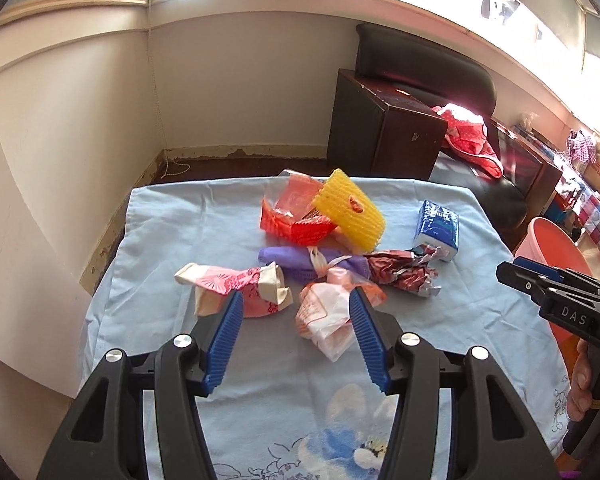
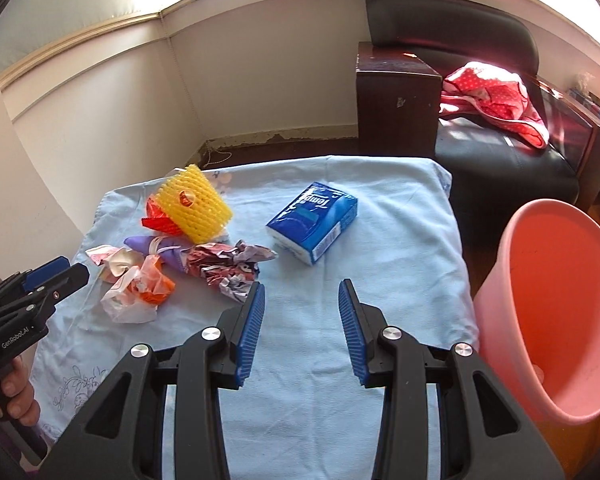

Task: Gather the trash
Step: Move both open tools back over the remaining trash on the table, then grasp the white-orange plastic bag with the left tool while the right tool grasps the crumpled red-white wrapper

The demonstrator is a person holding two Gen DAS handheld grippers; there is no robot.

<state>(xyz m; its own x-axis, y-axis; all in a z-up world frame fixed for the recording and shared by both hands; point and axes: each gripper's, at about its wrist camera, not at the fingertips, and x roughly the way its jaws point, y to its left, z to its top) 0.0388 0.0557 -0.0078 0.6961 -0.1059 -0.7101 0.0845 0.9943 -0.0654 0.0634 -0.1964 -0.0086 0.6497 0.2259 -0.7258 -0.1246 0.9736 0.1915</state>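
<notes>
Right gripper (image 2: 300, 296) gapes; only its view shows pink bin's (image 2: 512, 248) inside.

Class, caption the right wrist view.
Open right gripper above blue cloth, trash pile left, pink bin right.

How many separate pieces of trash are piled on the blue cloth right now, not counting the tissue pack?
6, though some may be hidden: yellow foam net, red wrapper beneath it, purple bundle, pink-and-cream paper at left, orange-and-white plastic bag nearest, crumpled maroon foil at right.
</notes>
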